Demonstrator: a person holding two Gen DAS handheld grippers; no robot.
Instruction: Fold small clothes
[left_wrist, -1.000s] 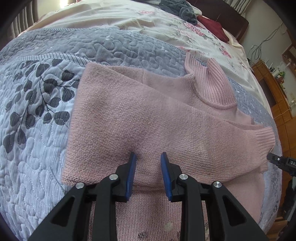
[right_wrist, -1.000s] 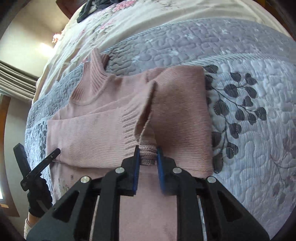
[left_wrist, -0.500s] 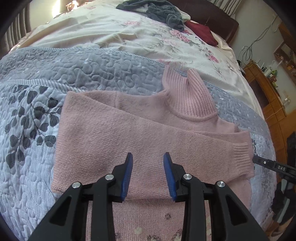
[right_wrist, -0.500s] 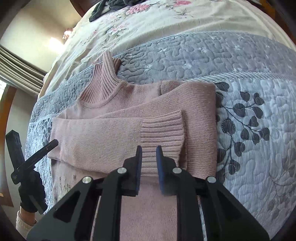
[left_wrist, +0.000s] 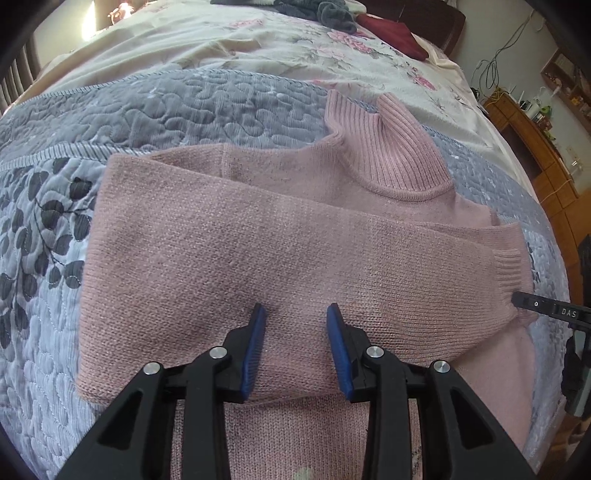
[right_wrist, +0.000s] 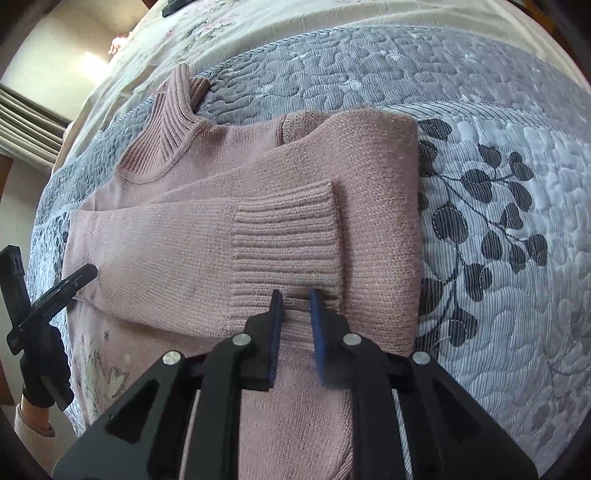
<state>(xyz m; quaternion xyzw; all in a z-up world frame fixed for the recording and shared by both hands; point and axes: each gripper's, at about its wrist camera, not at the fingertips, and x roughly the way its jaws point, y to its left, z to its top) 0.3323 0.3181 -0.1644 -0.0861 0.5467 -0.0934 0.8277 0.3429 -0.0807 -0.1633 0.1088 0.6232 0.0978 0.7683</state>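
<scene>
Left wrist view: pink sweater (left_wrist: 295, 251) flat on the quilted bed (left_wrist: 184, 107), both sleeves folded across its chest.
Soft, limp knit, probably light; best pinched at the hem below the sleeves. Left tool (left_wrist: 295, 317) gapes wide, empty; right tool (right_wrist: 295, 299) stands narrowly parted over the ribbed cuff (right_wrist: 284, 236), gripping nothing. Wooden cabinet (left_wrist: 532, 147) beyond the bed.

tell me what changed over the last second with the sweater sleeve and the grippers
The right gripper let go of the ribbed cuff, which it had pinched and held raised a second ago; the cuff now lies flat across the pink sweater, and the gripper has drawn back, open. The left gripper stayed open above the sweater, holding nothing. The sweater stays on the quilt.
</scene>
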